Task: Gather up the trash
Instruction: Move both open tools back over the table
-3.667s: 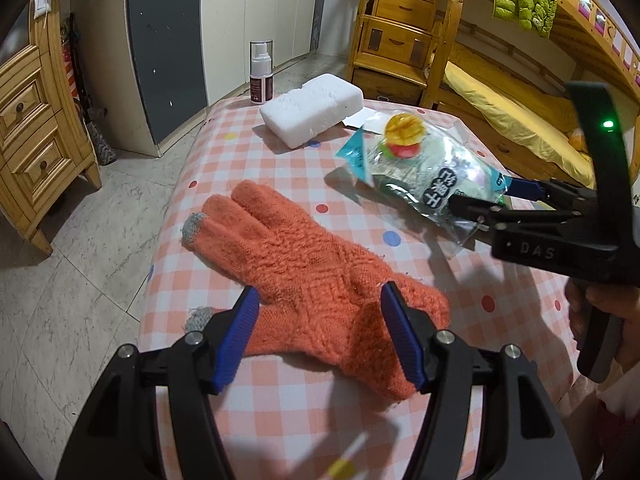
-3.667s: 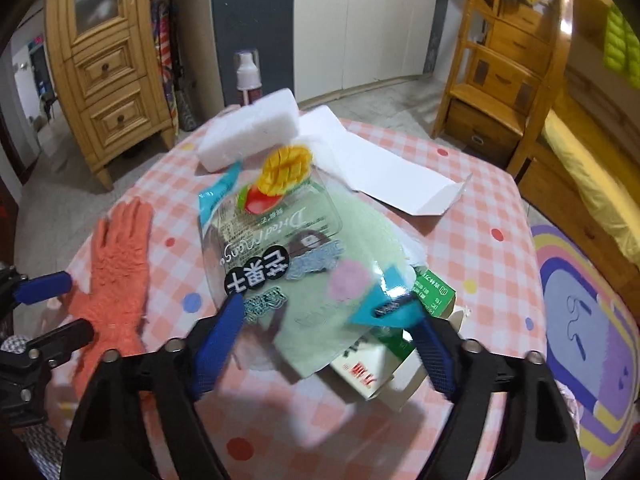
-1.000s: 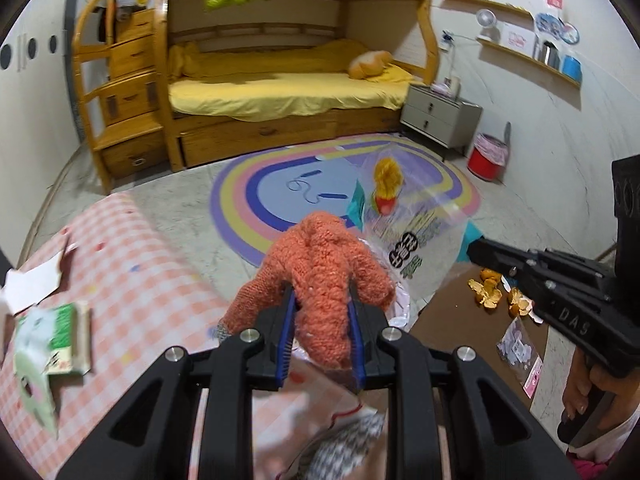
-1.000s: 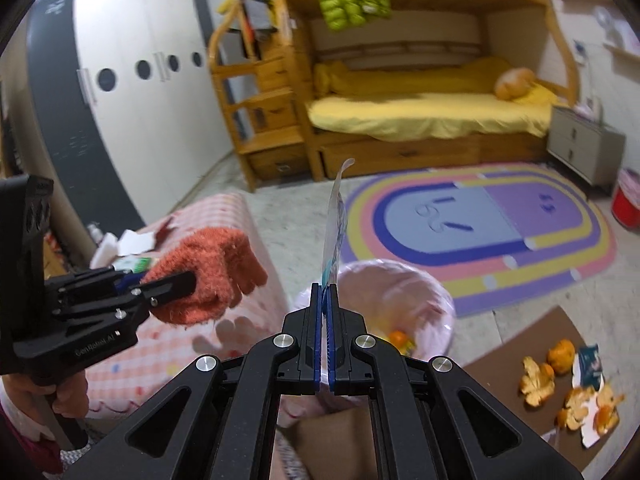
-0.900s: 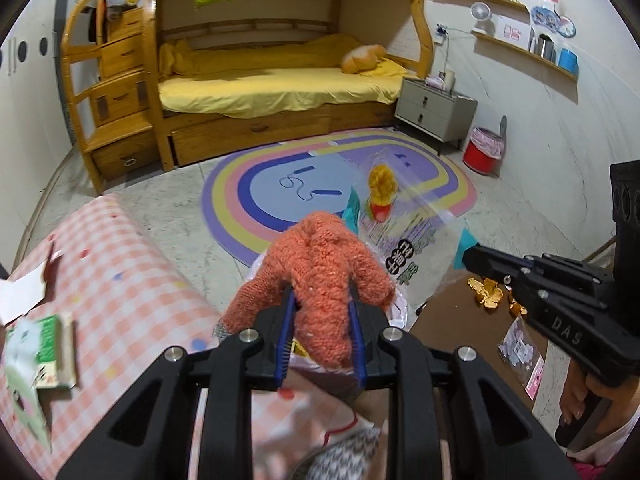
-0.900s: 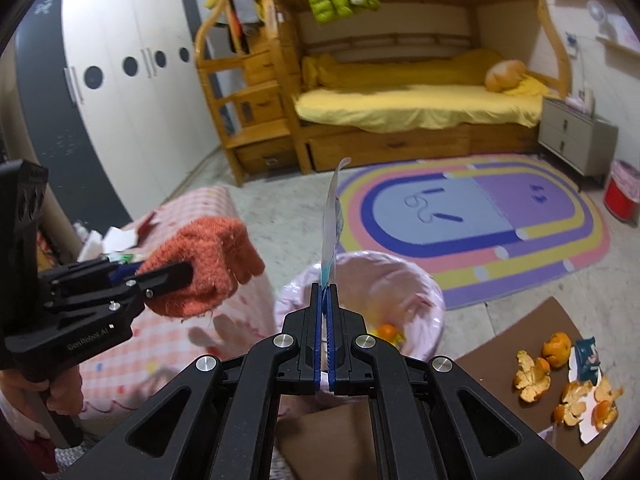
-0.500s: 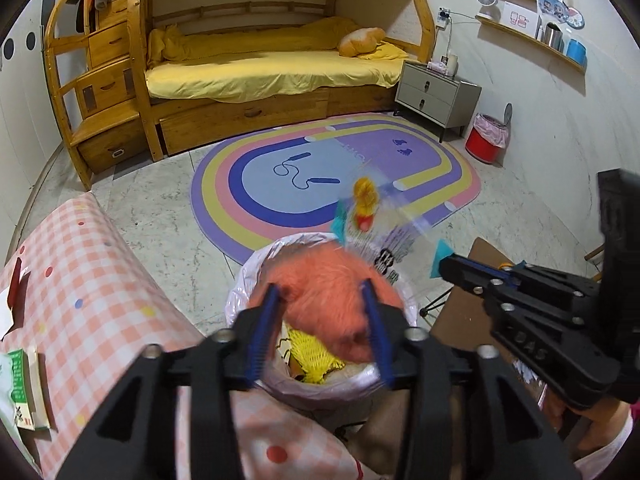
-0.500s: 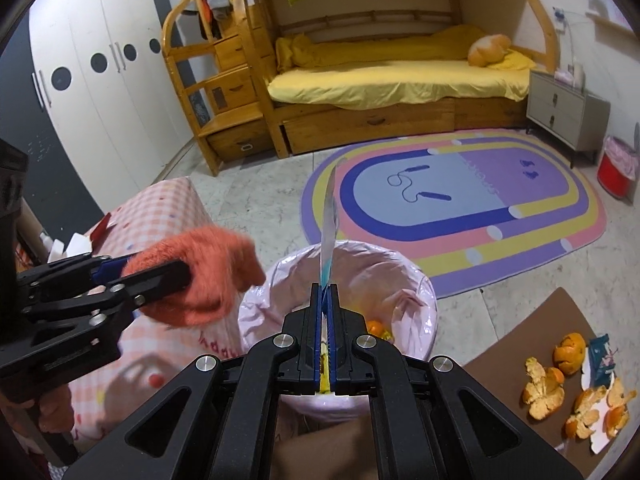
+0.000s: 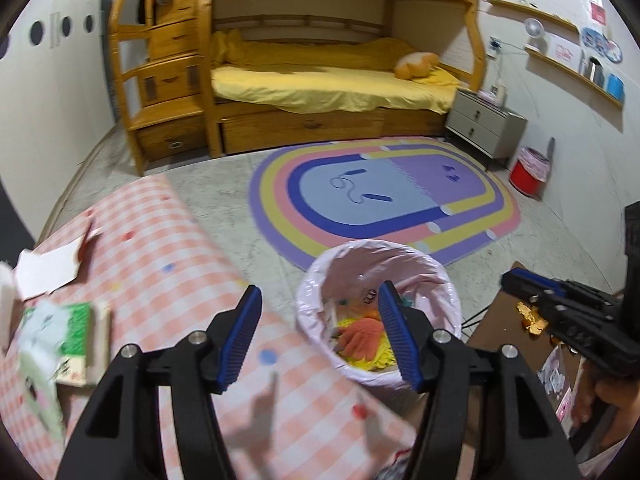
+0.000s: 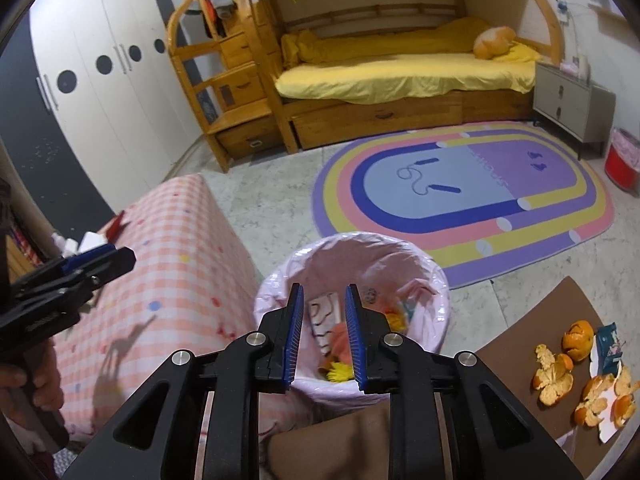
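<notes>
**Left wrist view: both grippers empty above the lined bin**

Left wrist view looks down along the left gripper, whose blue-padded jaws are opening with nothing between them. Just beyond and below its fingertips stands a waste bin lined with a pale pink bag, set on the floor right beside the table in its pink checked cloth. That spot looks chosen so litter can travel from tabletop to bin in one short carry. An orange knitted glove lies inside the bin on yellow scraps.

Right wrist view shows the right gripper directly over the same bin, its jaws also opening, narrower than the left pair, and gripping nothing. Printed clear wrapper shows inside the bin behind the pads, lying loose beside the glove. Both tools point steeply down over the bin mouth, a pose suited to dropping things straight in.

More litter waits. A green and white carton and white paper rest on the table, left of the left gripper. Orange peels and a small dark wrapper lie on a brown mat on the floor, right of the bin. Judging by this, the collecting is only partly done.
</notes>
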{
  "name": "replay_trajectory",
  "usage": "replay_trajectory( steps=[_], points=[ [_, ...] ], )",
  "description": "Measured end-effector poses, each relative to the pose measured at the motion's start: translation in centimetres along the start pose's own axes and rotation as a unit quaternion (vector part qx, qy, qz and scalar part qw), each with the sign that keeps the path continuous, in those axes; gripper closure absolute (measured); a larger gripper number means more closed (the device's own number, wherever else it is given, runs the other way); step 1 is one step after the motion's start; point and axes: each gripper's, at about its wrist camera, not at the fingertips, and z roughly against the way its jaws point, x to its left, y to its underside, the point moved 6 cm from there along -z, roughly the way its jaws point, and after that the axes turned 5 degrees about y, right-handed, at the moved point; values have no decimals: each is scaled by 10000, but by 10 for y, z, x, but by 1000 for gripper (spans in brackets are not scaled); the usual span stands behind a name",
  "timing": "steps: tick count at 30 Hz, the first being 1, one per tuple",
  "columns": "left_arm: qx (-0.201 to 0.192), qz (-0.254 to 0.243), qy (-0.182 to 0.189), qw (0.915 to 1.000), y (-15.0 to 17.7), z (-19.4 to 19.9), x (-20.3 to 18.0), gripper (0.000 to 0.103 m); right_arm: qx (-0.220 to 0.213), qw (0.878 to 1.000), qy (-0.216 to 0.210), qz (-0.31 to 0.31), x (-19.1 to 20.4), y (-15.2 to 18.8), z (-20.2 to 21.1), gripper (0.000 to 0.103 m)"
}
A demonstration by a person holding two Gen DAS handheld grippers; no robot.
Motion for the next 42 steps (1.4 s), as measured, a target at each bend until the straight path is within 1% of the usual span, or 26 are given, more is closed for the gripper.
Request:
replay_trajectory(
  steps=[5, 8, 9, 12, 15, 17, 18, 20, 22, 25, 30, 34, 38, 42],
  points=[
    [-147, 172, -232, 9995, 10, 34, 23, 44, -213, 9993, -286, 142, 29, -7, 27, 80],
    [-245, 313, -359, 9986, 18, 55, 39, 44, -330, 9978, -486, 323, 56, -12, 44, 80],
    [-269, 370, -404, 9981, 22, 62, 45, 42, -337, 9970, -573, 391, 65, -12, 47, 80],
    [-331, 553, -557, 9964, 35, 81, 64, 41, -291, 9945, -781, 627, 93, -11, 53, 80],
    [-354, 771, -696, 9940, 48, 99, 85, 40, -181, 9907, -996, 905, 128, -6, 52, 75],
    [-371, 931, -820, 9916, 57, 110, 100, 39, -127, 9874, -1101, 1134, 150, -1, 51, 71],
    [-390, 1029, -885, 9900, 63, 116, 109, 36, -101, 9859, -1145, 1216, 159, 1, 50, 69],
    [-423, 1188, -1021, 9868, 74, 128, 126, 35, -18, 9816, -1292, 1406, 182, 7, 48, 67],
    [-421, 1329, -1232, 9825, 86, 140, 146, 31, 46, 9764, -1410, 1635, 207, 12, 44, 57],
    [-413, 1550, -1499, 9756, 106, 156, 174, 27, 124, 9670, -1580, 1995, 245, 22, 37, 49],
    [-443, 2015, -1842, 9610, 137, 182, 217, 26, 254, 9512, -1840, 2465, 300, 37, 23, 48],
    [-380, 2237, -2030, 9525, 154, 192, 242, 26, 373, 9408, -1951, 2748, 334, 47, 6, 48],
    [-368, 2381, -2112, 9473, 162, 196, 259, 26, 504, 9341, -1965, 2939, 355, 53, -14, 48],
    [-365, 2421, -2128, 9459, 160, 193, 270, 26, 554, 9314, -1897, 3057, 372, 50, -36, 48]
  ],
)
